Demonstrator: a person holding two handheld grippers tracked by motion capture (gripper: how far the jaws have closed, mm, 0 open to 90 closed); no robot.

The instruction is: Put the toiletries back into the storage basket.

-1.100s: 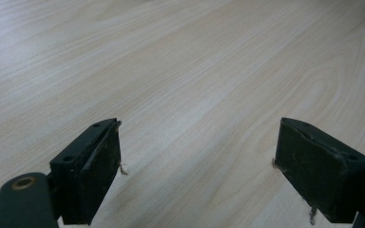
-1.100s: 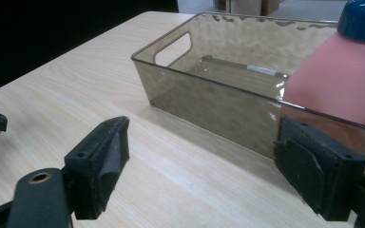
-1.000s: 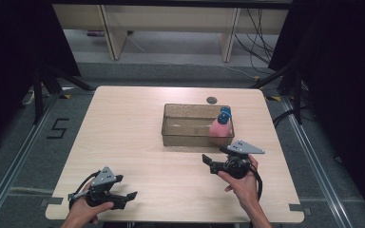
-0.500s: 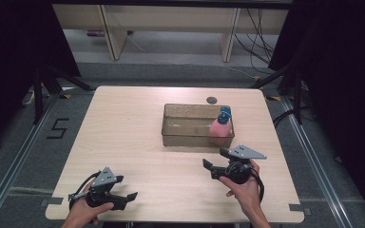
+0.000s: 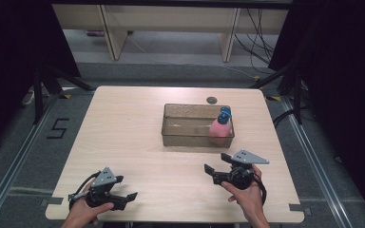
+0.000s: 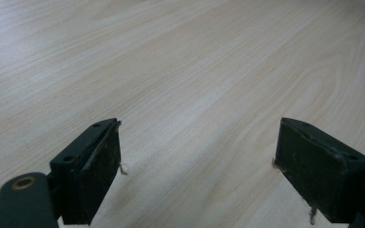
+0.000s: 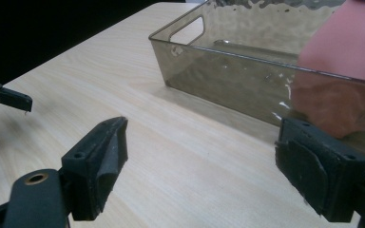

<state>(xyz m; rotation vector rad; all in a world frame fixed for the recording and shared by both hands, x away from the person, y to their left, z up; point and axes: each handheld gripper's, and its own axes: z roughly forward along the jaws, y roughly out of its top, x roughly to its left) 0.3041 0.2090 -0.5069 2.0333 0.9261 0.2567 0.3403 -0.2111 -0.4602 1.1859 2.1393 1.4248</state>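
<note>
A clear smoky plastic bin (image 5: 185,126) stands on the wooden table, right of centre. In the bin's right end sits a pink bottle (image 5: 220,129) with a blue cap (image 5: 225,114). My right gripper (image 5: 215,162) is open just in front of the bin, held in a hand and pointing left and away. In the right gripper view its jaws (image 7: 202,161) stand wide apart with nothing between them; the bin (image 7: 228,76) and the pink bottle (image 7: 347,61) lie ahead on the right. My left gripper (image 5: 126,199) is open at the near left edge, over bare wood (image 6: 199,161).
A small dark round disc (image 5: 212,99) lies on the table behind the bin. The table (image 5: 123,128) ends close behind both hands. Shelving legs and cables stand on the floor beyond the far edge. The left gripper's jaw tips (image 7: 9,99) appear far left in the right gripper view.
My right gripper has drawn back a little from the bin toward the near edge. The left gripper, the bin and the bottle have stayed put.
</note>
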